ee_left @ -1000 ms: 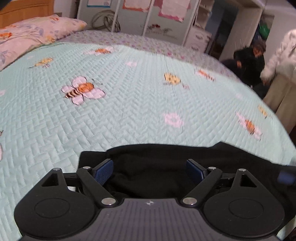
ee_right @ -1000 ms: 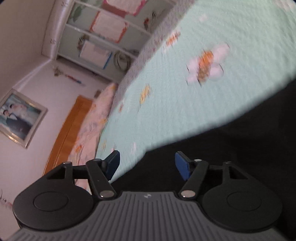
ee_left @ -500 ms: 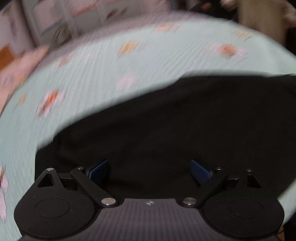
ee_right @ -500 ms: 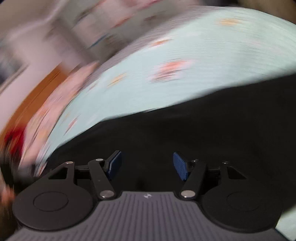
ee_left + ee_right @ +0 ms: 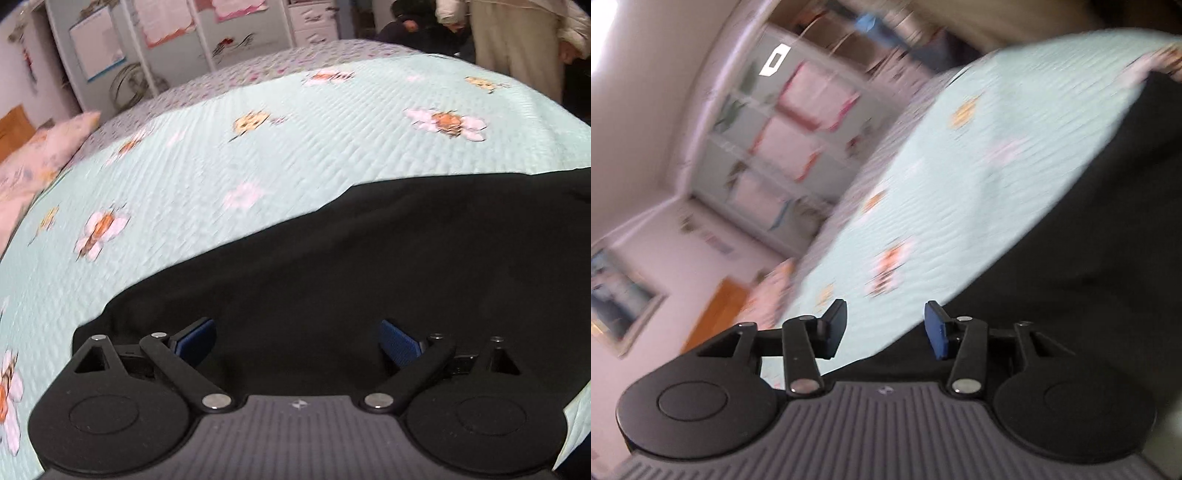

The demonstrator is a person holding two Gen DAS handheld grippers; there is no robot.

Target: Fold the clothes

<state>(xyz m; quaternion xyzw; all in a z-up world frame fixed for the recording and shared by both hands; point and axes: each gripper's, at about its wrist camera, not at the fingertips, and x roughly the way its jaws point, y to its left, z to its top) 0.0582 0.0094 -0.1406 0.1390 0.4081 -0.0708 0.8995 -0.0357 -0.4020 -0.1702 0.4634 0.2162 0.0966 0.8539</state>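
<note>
Left wrist view: black garment lies spread on the bed's mint bee-print quilt; the left gripper hangs over it, jaws wide apart and closing a little — clamped on nothing. Right wrist view, blurred: the right gripper tilts above the garment's edge, jaws partly apart — nothing between them.

Garment spread on the bedspread, near its front edge. Pillow at the far left, shelving behind the bed. A standing person beyond the far right corner.
</note>
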